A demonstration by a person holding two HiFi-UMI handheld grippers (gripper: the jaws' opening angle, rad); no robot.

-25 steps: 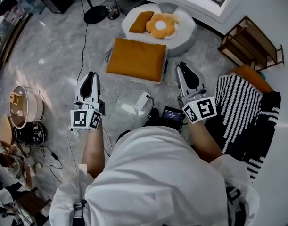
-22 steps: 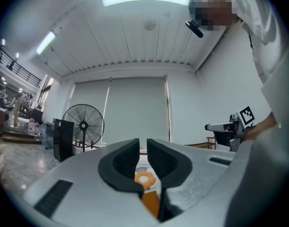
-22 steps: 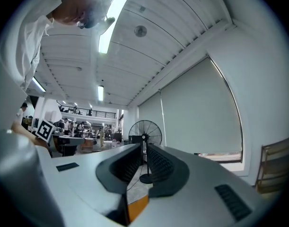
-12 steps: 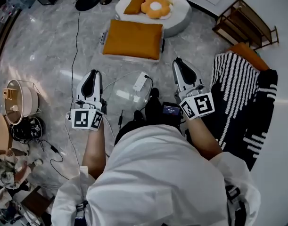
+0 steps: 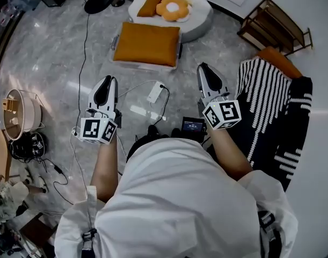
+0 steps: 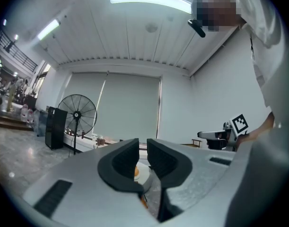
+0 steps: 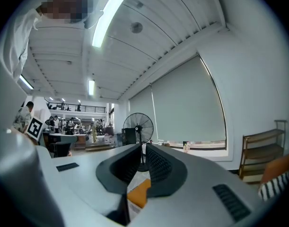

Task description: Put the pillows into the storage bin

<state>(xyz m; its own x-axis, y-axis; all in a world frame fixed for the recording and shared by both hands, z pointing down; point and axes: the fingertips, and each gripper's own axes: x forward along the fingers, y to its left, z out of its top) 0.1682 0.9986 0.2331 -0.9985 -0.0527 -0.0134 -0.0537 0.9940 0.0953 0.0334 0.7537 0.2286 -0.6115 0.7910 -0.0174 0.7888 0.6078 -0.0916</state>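
Left tool point(image 5: 106, 79) and right tool point(image 5: 202, 67) stand nearly closed, empty. An orange pillow point(image 5: 147, 43) lies on the storage bin point(image 5: 145, 65).

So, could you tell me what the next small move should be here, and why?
Probably step forward, toward the flower pillow and small orange pillow on the grey round seat. Both the left gripper and right gripper are shut, empty and well short of them.
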